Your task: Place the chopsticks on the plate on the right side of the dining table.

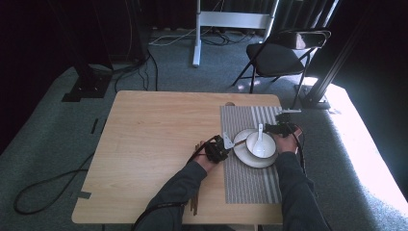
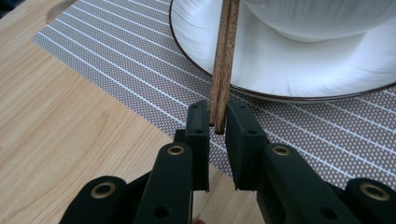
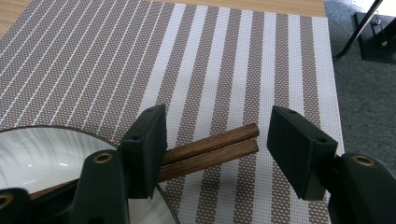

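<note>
Chopsticks [image 2: 223, 70] go across a place setting as a person works two hand-held grippers at a wooden table [image 1: 154, 144].

High view: plate [image 1: 243, 156], bowl [image 1: 261, 144] and spoon on a striped placemat [image 1: 250, 185]; carpet, folding chair [image 1: 279, 55] behind. Left gripper view: left gripper [image 2: 217, 128] pinches the pair's near end, tips over the plate. Right gripper view: right gripper [image 3: 215, 147] stands spread around the far ends, unclamped; closing there looks the likely next move.

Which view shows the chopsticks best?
The left gripper view: the pair of chopsticks runs from the left gripper, whose jaws are shut on one end, up across the plate. The right gripper view shows the other end lying on the placemat between open jaws. The high view hardly resolves them.
</note>
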`<state>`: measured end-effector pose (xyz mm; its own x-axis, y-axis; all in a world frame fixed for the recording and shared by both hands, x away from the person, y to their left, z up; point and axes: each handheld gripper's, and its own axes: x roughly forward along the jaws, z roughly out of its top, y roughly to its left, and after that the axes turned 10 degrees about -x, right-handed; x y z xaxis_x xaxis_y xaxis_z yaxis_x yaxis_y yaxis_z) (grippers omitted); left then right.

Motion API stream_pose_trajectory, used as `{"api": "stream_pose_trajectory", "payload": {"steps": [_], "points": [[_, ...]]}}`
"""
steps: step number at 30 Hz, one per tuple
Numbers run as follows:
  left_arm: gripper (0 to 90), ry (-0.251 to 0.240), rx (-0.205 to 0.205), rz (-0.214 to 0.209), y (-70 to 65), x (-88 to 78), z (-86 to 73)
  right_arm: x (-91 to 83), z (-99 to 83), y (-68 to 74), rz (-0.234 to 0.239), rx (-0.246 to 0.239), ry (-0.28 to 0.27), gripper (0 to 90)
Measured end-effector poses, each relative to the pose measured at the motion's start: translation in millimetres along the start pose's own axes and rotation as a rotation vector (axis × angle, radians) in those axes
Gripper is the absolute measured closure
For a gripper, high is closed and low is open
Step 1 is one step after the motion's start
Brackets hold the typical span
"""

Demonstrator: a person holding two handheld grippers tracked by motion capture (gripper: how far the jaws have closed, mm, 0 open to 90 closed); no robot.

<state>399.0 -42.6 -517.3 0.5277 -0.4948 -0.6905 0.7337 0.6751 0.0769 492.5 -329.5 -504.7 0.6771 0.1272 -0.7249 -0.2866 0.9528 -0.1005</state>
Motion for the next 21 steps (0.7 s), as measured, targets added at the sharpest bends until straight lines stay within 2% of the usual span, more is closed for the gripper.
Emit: {"api": "stream_pose_trajectory", "payload": {"steps": [11,15,21], "points": [[76.0,0.004,-0.013,0.021,2.3,4.6,2.1,-3.9,-2.7,-1.5,-0.014,-0.015,0.009,37.3],[76.0,-0.001,-0.036,0.037,5.4,8.5,7.4,-5.5,-2.9,-0.6,-0.018,-0.031,0.017,37.2],[75.8,0.005,-0.041,0.049,6.0,11.6,11.3,-7.0,-6.1,-4.1,-0.015,-0.015,0.014,37.2]]}}
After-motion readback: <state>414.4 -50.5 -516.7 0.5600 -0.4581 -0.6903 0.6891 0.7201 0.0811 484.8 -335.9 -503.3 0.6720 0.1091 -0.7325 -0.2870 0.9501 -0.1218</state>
